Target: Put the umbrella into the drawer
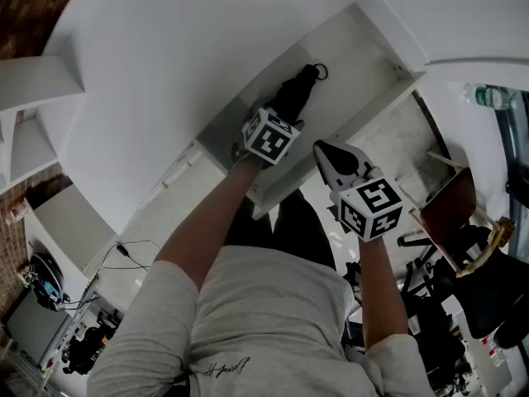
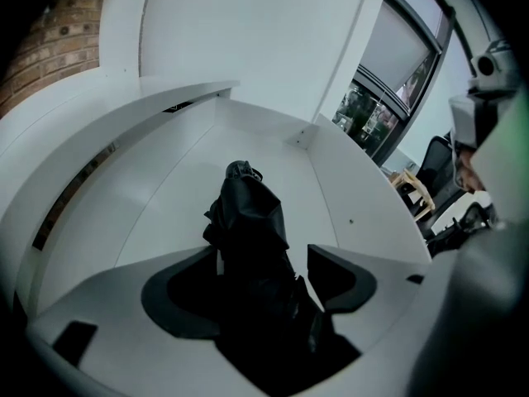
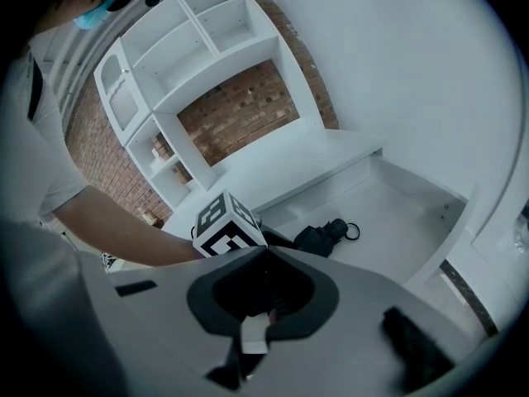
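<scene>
One umbrella point(image 1: 302, 85); one drawer point(image 1: 357, 55); two grippers point(image 2: 260, 261) point(image 3: 263, 251)

Right tool point(image 3: 266, 248) fills the foreground, jaw tips meeting with nothing between them, and a white tab point(image 3: 254, 337) sits in the gap nearer the camera. Past it, the left tool's marker cube point(image 3: 227, 226) sits at the end of a bare forearm point(image 3: 124, 234) coming in from the left. Just right of the cube a folded black umbrella point(image 3: 324, 238) lies flat on the floor of an open white drawer point(image 3: 413, 201), strap loop point(image 3: 352, 231) at its far end. Background: white shelving point(image 3: 178, 44) against a brick wall point(image 3: 240, 110).
</scene>
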A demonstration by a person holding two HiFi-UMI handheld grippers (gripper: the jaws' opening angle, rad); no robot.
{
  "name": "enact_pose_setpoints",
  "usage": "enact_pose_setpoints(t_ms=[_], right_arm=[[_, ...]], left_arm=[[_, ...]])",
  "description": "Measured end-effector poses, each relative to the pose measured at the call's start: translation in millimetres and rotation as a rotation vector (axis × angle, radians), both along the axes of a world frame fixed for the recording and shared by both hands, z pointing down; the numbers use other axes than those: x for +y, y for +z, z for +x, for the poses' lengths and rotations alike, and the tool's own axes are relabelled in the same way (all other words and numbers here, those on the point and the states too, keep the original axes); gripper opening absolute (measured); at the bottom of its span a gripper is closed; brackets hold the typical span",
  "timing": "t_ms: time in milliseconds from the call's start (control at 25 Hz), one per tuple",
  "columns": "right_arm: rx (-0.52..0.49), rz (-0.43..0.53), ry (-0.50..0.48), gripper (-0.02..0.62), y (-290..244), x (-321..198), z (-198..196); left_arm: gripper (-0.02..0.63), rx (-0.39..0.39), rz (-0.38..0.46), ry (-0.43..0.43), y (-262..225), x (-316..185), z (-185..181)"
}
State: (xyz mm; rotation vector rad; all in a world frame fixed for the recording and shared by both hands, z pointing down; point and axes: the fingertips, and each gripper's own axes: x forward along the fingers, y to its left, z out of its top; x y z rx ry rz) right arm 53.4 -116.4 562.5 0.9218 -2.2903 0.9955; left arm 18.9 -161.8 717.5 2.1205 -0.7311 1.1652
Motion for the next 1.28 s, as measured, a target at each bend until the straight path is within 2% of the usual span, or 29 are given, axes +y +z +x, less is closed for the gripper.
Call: enact_pose_setpoints(t_ms=[440,1120,1280], right_arm=[[0.000,0.028,-0.015,0.028,-15,2,-4],[-0.004,0.061,-0.018,0.028,-35,18,-5],[-0.005,0.075,-0.026,0.028,-44,23,-9]], left_arm=[[0.327,0.025,0.022,0.004,-26,-1,1],[0.321,0.044,0.047,0.019,-63,31,4],[0.246,0.022,0.095,0.027,-81,35,-4]])
